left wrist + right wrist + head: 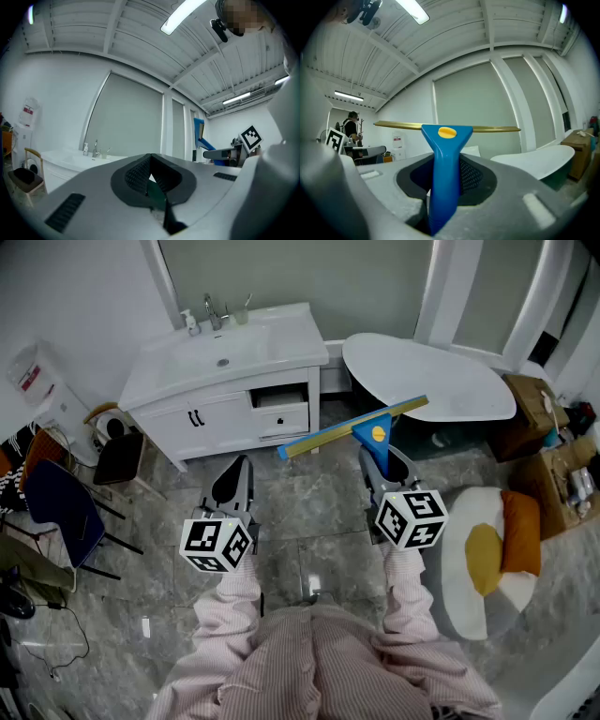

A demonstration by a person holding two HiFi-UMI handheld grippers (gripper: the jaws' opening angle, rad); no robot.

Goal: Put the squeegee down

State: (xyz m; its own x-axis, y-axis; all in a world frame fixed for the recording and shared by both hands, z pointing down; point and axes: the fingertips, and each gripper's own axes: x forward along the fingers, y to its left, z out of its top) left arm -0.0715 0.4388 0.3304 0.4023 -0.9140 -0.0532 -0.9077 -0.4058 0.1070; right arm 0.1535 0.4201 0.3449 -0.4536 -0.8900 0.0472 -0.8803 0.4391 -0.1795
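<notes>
The right gripper pinches the squeegee; left gripper fingers are pressed together. Released here, it would hit the floor, missing the worktop at eleven o'clock.

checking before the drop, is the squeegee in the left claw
No, the squeegee is clamped by its blue handle in the right claw; the left claw is shut on nothing.

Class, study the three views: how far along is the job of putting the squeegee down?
Done: nothing visible yet. In hand: the right tongs grip the blue squeegee by its handle, blade level, in the air above the floor. The left tongs are shut and empty. Left: lower it onto a surface and open the tongs.
</notes>
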